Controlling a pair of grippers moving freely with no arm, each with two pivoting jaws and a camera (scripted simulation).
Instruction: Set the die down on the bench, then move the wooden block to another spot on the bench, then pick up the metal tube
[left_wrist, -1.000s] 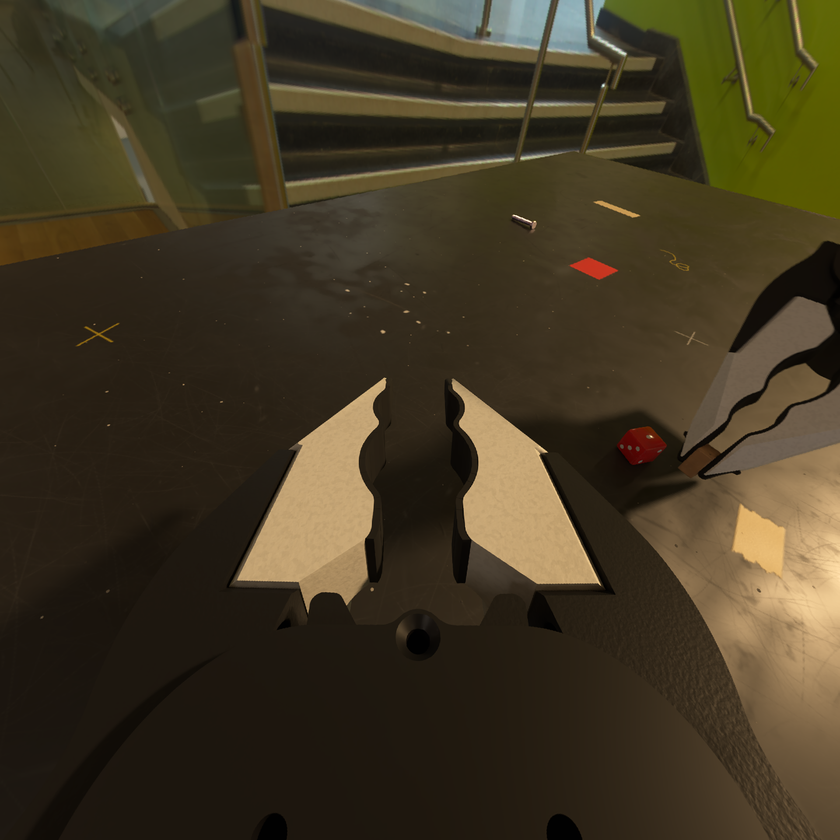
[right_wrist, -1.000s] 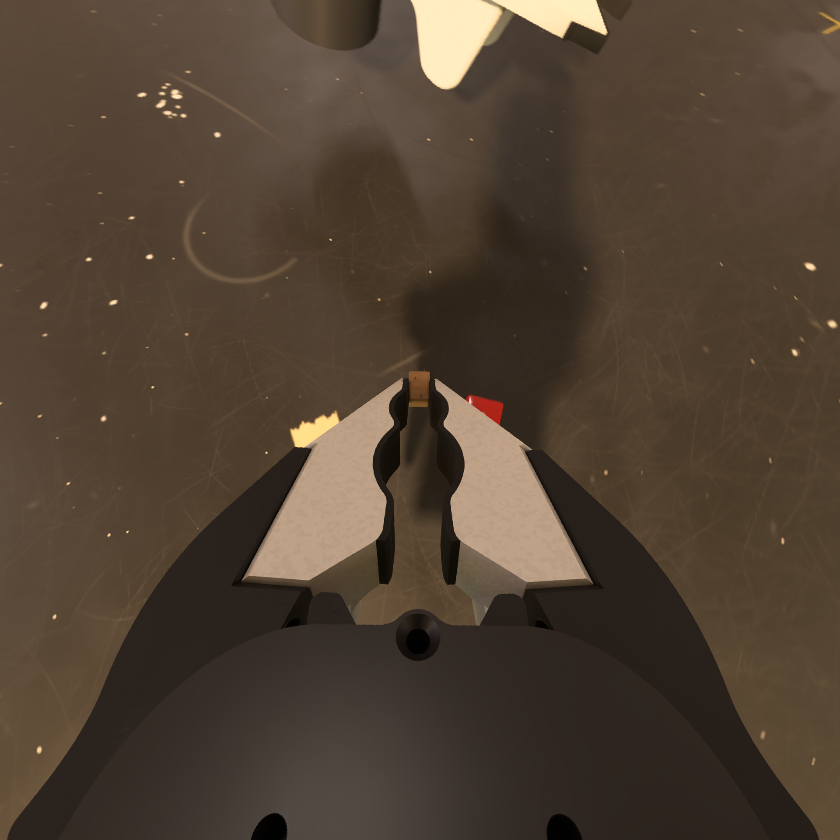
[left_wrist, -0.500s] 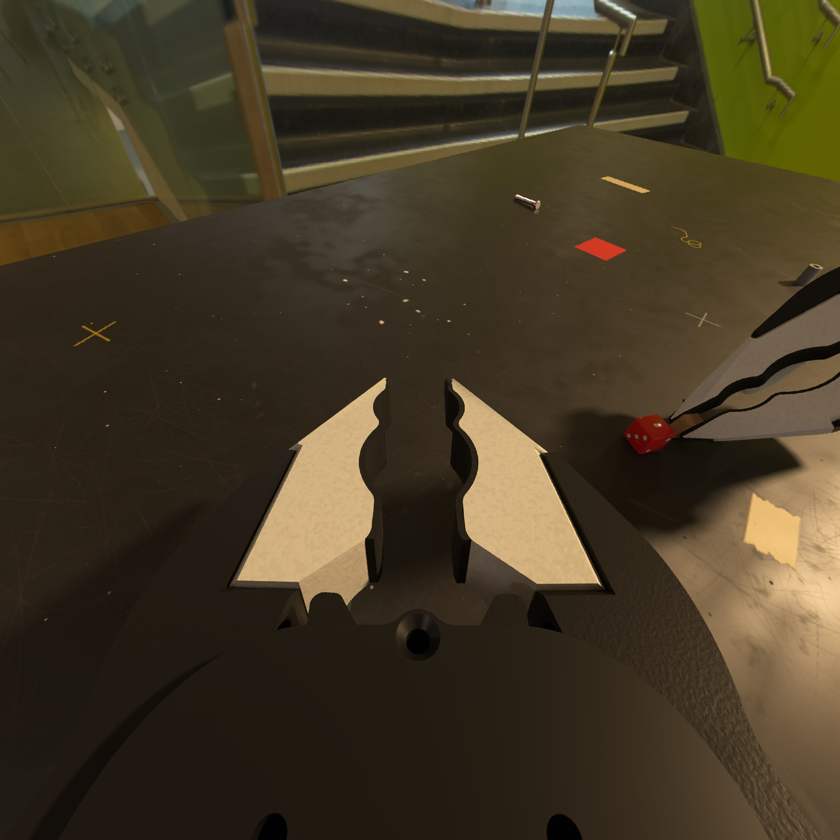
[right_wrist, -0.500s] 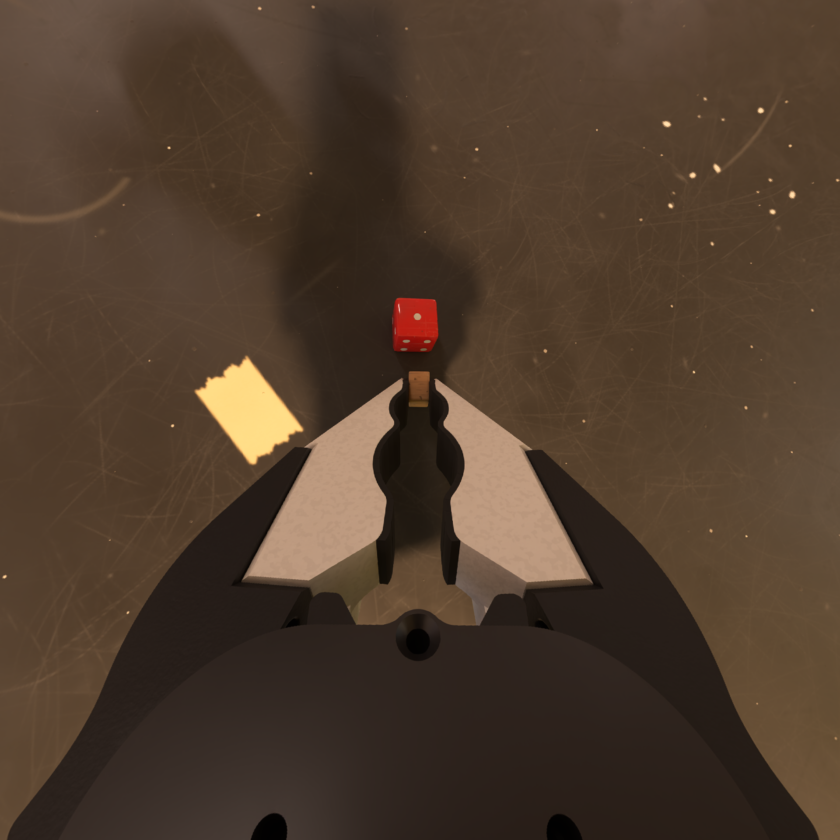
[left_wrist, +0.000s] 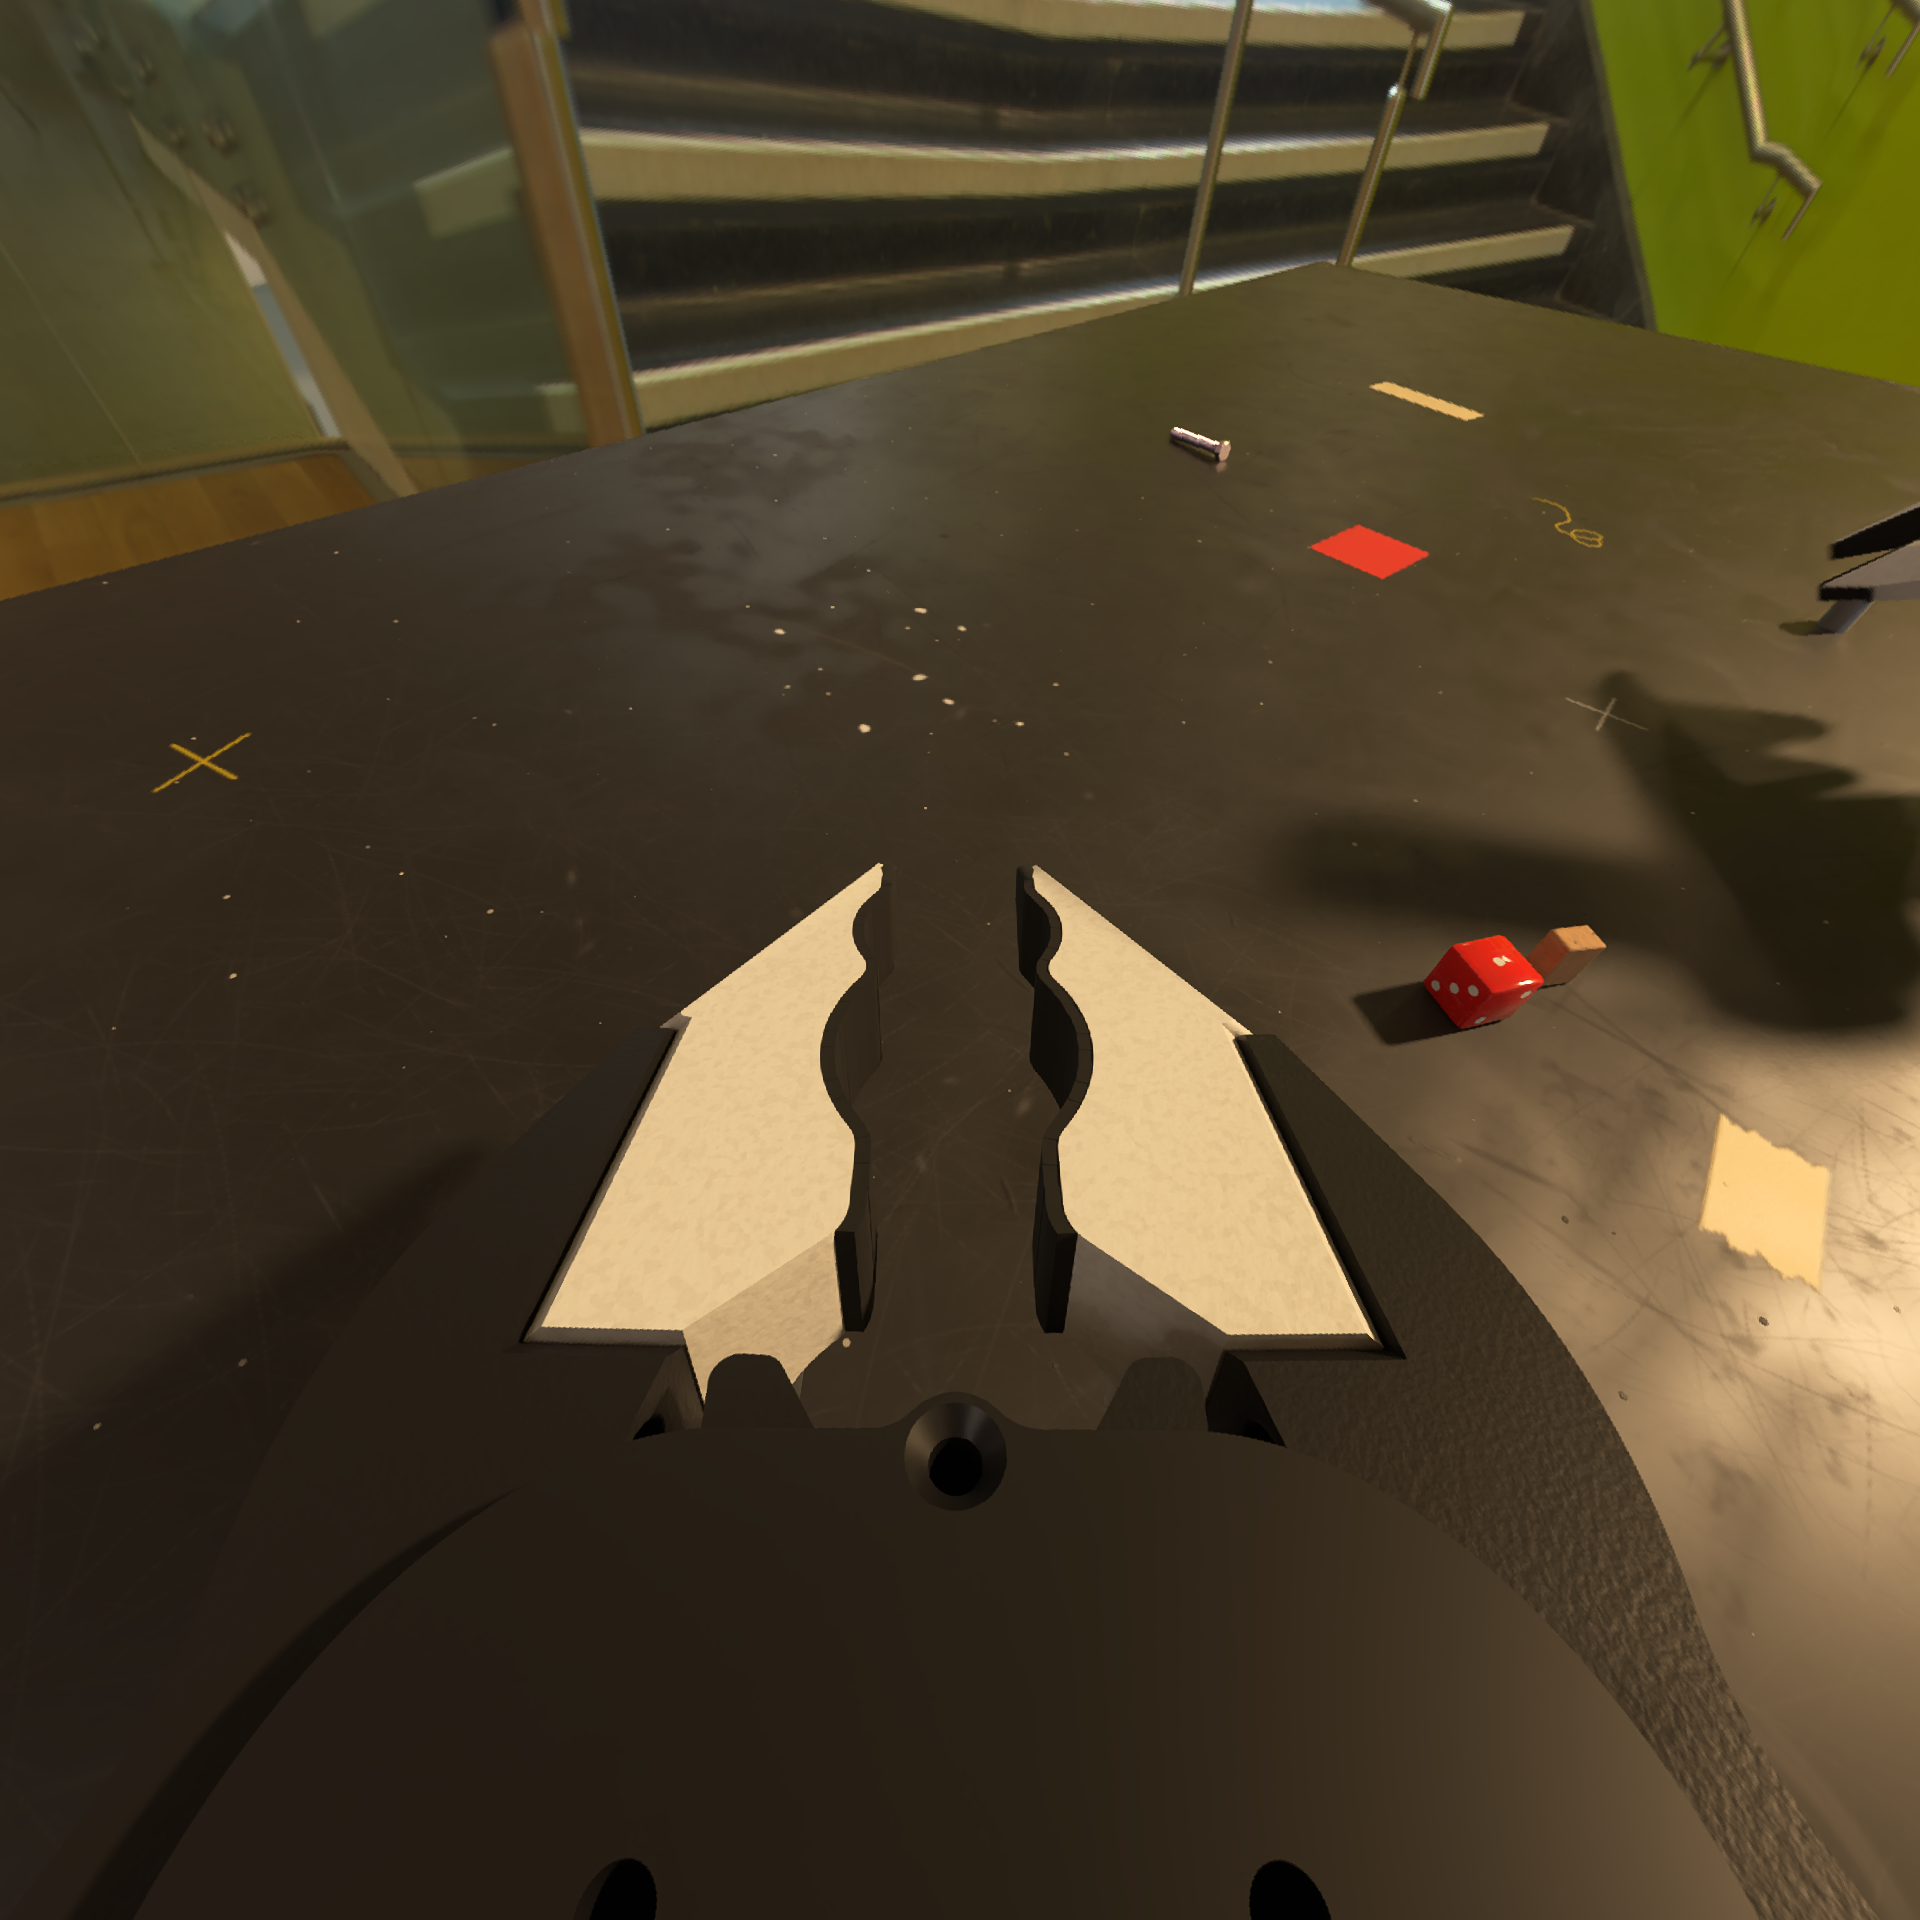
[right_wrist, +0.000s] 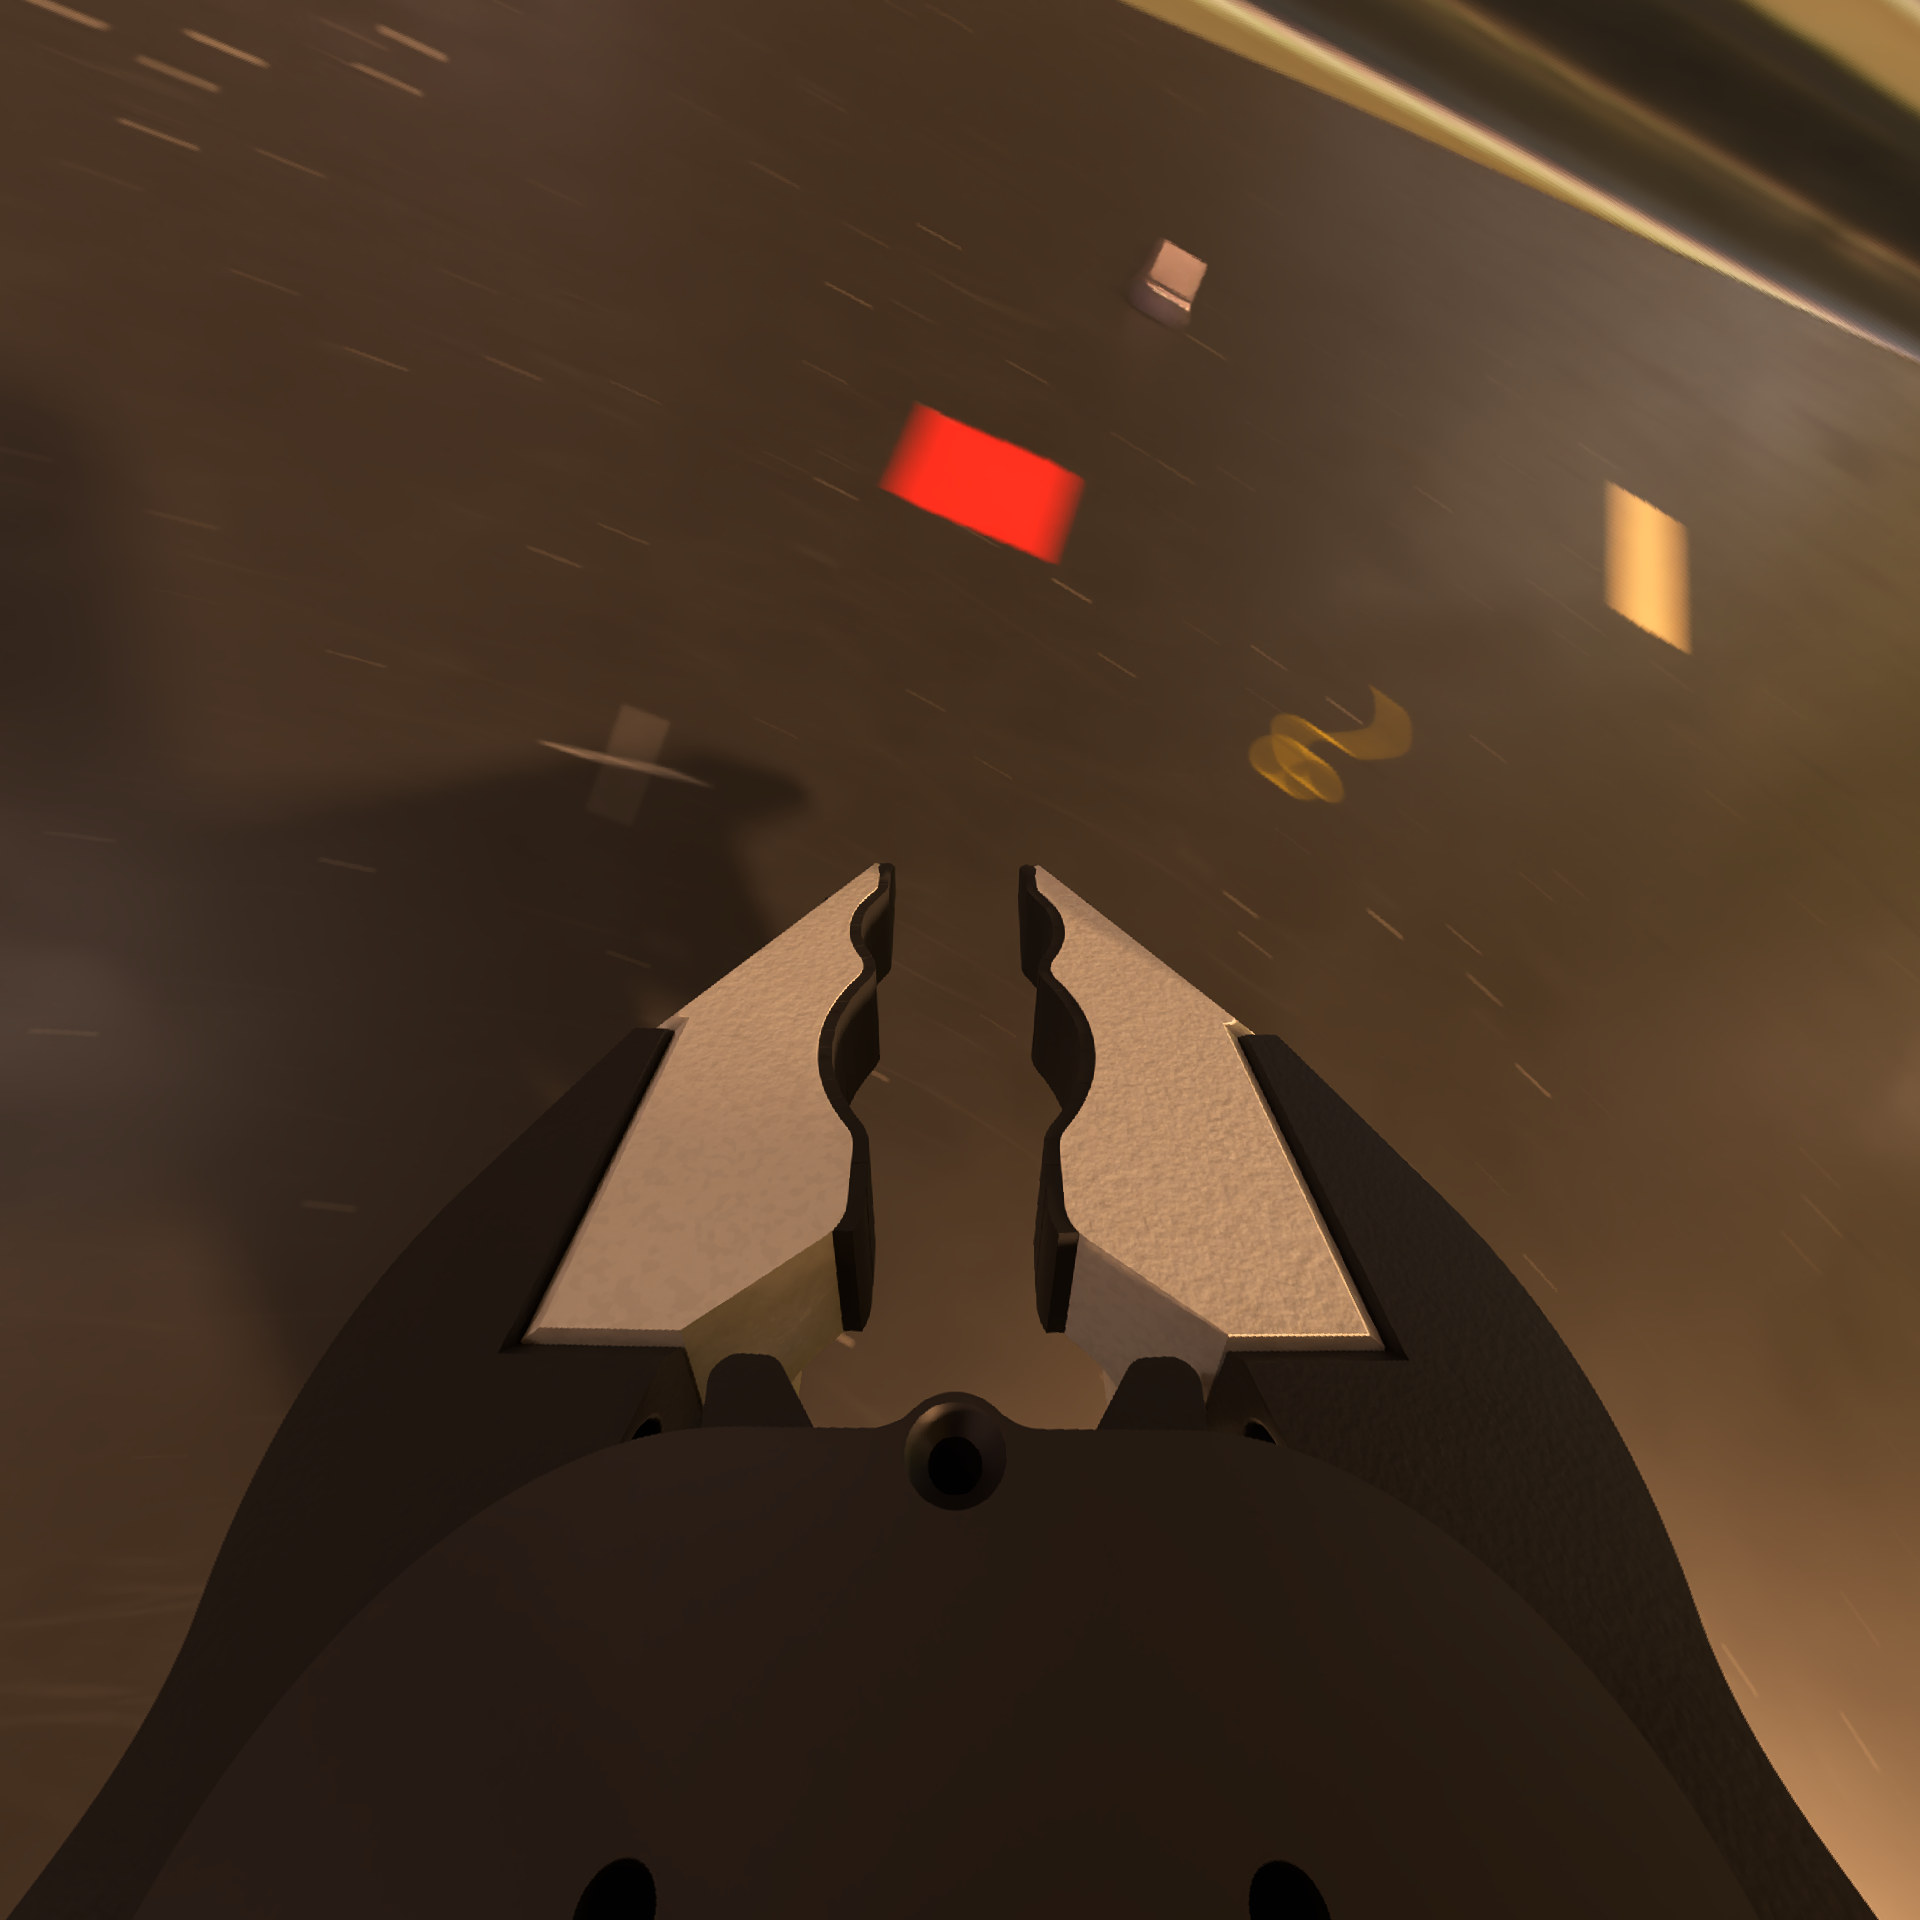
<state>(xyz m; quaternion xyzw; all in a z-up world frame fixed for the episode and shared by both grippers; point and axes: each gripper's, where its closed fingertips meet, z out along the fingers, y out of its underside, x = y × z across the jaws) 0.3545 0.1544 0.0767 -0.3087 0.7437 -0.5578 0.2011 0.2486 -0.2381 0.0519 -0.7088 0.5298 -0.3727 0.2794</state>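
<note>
Red and wooden, the die (left_wrist: 1481, 982) and the wooden block (left_wrist: 1571, 951) sit touching on the dark bench (left_wrist: 520, 831), right of the left gripper (left_wrist: 951, 873) in the left wrist view. That gripper hangs over bare bench, its jaws parted with nothing between them. Farther off lie a small metal bolt (left_wrist: 1200, 445), a red square patch (left_wrist: 1368, 551) and a tan strip (left_wrist: 1425, 401). At the right edge the right gripper (left_wrist: 1875, 577) shows partly, just above a grey tube end (left_wrist: 1844, 620).

The right wrist view is blurred. The right gripper (right_wrist: 956, 873) has its jaws apart and empty. Ahead lie the red square patch (right_wrist: 982, 483), a tan strip (right_wrist: 1647, 582) and a yellow scribble (right_wrist: 1330, 743). The metal tube cannot be told here.
</note>
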